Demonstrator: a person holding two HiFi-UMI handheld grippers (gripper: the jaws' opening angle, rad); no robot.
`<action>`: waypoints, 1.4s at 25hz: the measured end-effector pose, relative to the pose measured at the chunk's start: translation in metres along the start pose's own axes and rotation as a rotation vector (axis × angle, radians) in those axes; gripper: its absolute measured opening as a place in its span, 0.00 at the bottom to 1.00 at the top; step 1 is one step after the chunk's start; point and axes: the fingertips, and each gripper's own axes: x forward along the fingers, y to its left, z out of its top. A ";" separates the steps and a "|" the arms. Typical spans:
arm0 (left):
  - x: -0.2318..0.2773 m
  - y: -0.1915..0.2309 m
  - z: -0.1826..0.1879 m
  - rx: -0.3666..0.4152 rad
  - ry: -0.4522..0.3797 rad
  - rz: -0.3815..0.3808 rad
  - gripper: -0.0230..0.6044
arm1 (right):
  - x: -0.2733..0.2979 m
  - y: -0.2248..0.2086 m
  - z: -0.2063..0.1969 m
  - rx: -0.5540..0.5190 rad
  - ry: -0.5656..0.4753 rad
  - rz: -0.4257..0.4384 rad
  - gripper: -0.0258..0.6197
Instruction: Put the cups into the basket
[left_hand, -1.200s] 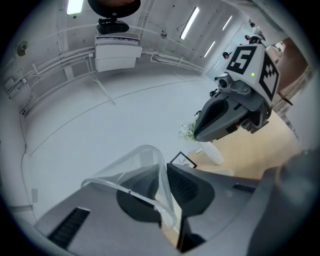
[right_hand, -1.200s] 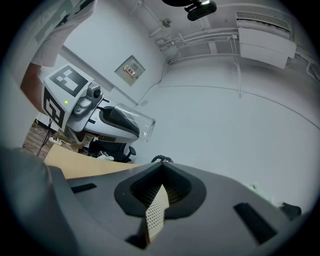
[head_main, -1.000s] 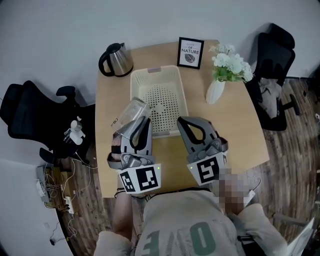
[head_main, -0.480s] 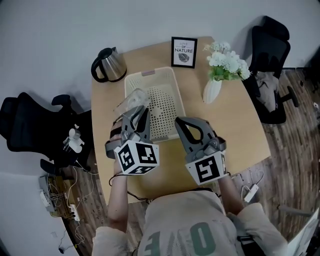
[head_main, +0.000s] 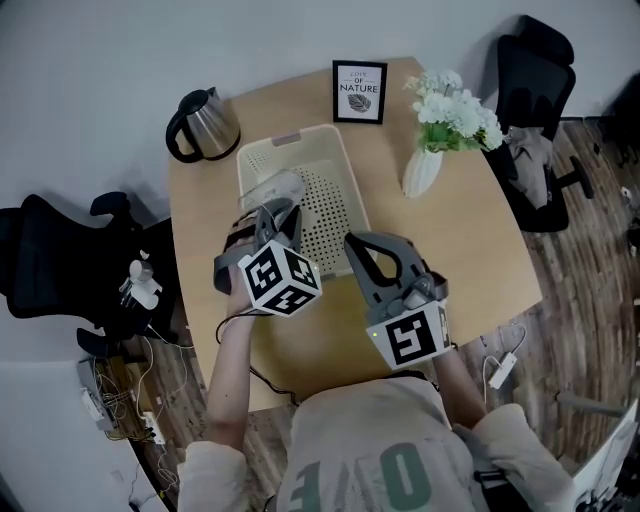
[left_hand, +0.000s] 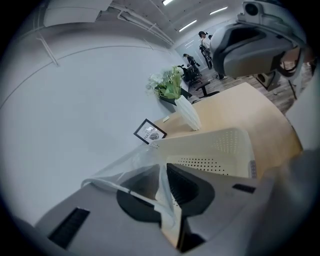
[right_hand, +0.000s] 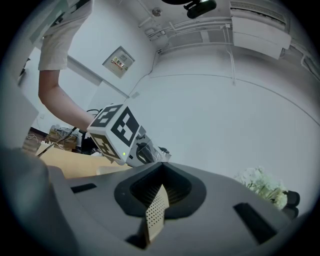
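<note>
1 clear plastic cup (head_main: 268, 189) pinched at its rim by the left gripper (head_main: 280, 212), held tilted above the left side of the cream basket (head_main: 300, 137), on a wooden table (head_main: 460, 250), right gripper (head_main: 352, 240) clamped on the basket's near right wall, kettle (head_main: 200, 125), framed picture (head_main: 359, 92) and flower vase (head_main: 422, 172) behind.

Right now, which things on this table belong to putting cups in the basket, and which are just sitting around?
Part of the job:
- clear cup, gripped by the left gripper over the basket
- cream basket

Just lying about:
- kettle
- framed picture
- vase of flowers
</note>
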 end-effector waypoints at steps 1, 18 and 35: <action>0.007 -0.003 -0.003 0.006 0.010 -0.017 0.11 | 0.001 0.000 -0.002 0.003 0.006 0.000 0.04; 0.097 -0.060 -0.064 0.243 0.221 -0.324 0.11 | 0.020 0.000 -0.040 0.060 0.097 0.005 0.04; 0.131 -0.110 -0.111 0.588 0.438 -0.560 0.12 | 0.018 -0.012 -0.078 0.119 0.165 -0.015 0.04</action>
